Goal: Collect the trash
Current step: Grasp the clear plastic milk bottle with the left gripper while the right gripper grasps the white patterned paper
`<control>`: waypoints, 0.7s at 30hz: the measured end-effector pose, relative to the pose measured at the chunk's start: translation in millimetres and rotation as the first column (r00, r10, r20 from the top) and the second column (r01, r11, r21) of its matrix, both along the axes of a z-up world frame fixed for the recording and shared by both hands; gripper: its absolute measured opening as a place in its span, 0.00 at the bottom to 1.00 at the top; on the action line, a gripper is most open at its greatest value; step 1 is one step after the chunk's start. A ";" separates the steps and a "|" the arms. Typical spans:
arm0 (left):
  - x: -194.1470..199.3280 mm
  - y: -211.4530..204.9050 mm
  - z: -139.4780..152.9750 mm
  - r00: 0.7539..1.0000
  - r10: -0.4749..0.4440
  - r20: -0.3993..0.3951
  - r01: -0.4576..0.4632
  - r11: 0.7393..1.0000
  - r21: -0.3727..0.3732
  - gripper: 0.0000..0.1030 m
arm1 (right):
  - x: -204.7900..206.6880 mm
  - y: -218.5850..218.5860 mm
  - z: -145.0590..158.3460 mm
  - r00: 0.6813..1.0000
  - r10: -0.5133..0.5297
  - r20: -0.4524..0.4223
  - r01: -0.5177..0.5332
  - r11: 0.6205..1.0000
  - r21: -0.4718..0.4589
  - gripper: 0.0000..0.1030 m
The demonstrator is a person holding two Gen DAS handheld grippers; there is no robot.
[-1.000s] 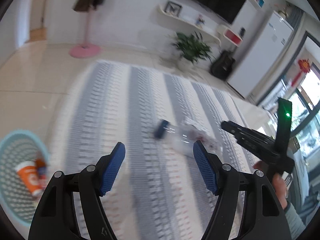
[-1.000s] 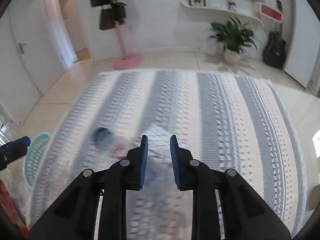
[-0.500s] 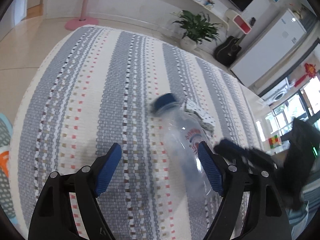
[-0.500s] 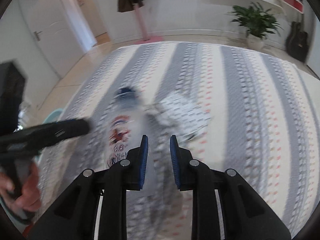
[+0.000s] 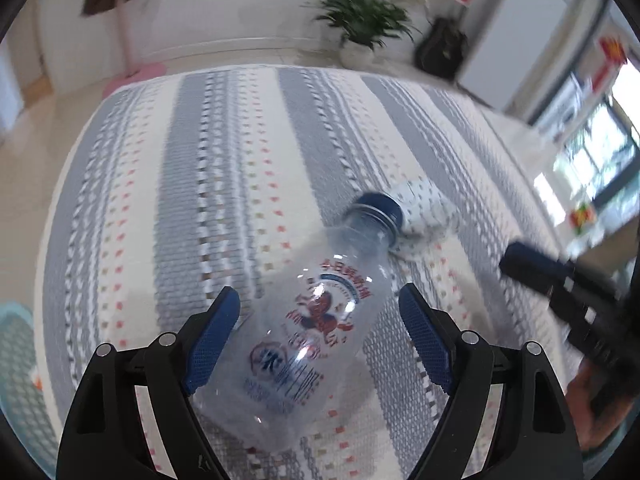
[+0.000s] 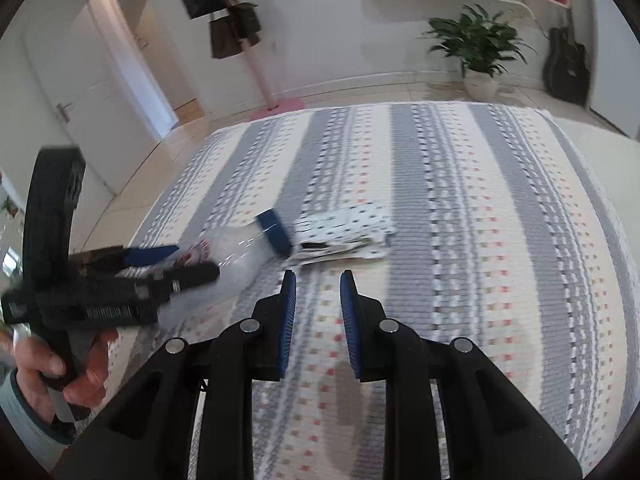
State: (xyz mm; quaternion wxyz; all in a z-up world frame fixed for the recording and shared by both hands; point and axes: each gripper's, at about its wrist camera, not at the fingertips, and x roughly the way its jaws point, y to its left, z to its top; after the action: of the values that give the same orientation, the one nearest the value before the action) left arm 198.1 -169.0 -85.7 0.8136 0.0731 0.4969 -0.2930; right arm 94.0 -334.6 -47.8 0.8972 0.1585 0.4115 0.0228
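Observation:
A clear plastic bottle [image 5: 308,344] with a blue cap lies on the striped rug, cap pointing away. My left gripper [image 5: 320,320] is open, its blue pads on either side of the bottle's body, not closed on it. A crumpled white dotted wrapper [image 5: 420,216] lies just past the cap. In the right wrist view the bottle [image 6: 240,252] and wrapper [image 6: 344,232] lie ahead and to the left. My right gripper [image 6: 318,296] hovers over the rug, jaws nearly together with nothing between them.
The grey and cream striped rug [image 6: 460,220] covers the floor. A teal mesh basket [image 5: 16,380] sits at the left edge. A potted plant [image 6: 478,52], a guitar [image 6: 566,66] and a pink coat stand [image 6: 256,60] line the far wall.
My left gripper has moved forward and down over the bottle, which now lies between its open fingers. My right gripper has shifted right of the bottle, towards the wrapper.

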 end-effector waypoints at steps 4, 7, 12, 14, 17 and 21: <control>-6.9 -16.8 -10.5 0.999 -0.040 0.023 0.038 0.996 0.083 0.77 | -1.7 -12.9 -4.4 0.998 -0.056 0.007 0.055 0.998 0.027 0.47; 0.0 -20.4 -22.3 1.000 -0.005 0.004 0.005 0.992 0.125 0.55 | 2.2 -15.5 -10.9 0.997 -0.081 -0.012 0.082 0.995 0.065 0.48; 8.7 6.5 -20.0 0.997 0.074 0.021 -0.075 0.996 0.046 0.53 | 20.8 -9.8 -23.6 0.993 -0.109 -0.054 0.112 0.992 0.051 0.48; 10.0 20.1 -18.9 0.995 0.100 0.016 -0.100 0.995 0.023 0.53 | 30.3 -7.5 -31.2 0.991 -0.118 -0.070 0.122 0.991 0.060 0.50; 10.8 44.6 -16.0 0.991 0.131 0.020 -0.131 0.991 -0.004 0.53 | 42.9 -8.0 -45.3 0.985 -0.149 -0.091 0.157 0.983 0.091 0.66; 12.4 68.0 -11.9 0.988 0.153 0.018 -0.152 0.988 -0.025 0.53 | 59.3 -10.0 -48.2 0.976 -0.201 -0.086 0.210 0.971 0.118 0.68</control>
State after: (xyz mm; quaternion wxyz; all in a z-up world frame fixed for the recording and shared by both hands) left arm 210.4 -101.0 -97.7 0.8392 0.0283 0.4896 -0.2349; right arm 153.2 -344.6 -96.0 0.8672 0.2574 0.4232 -0.0500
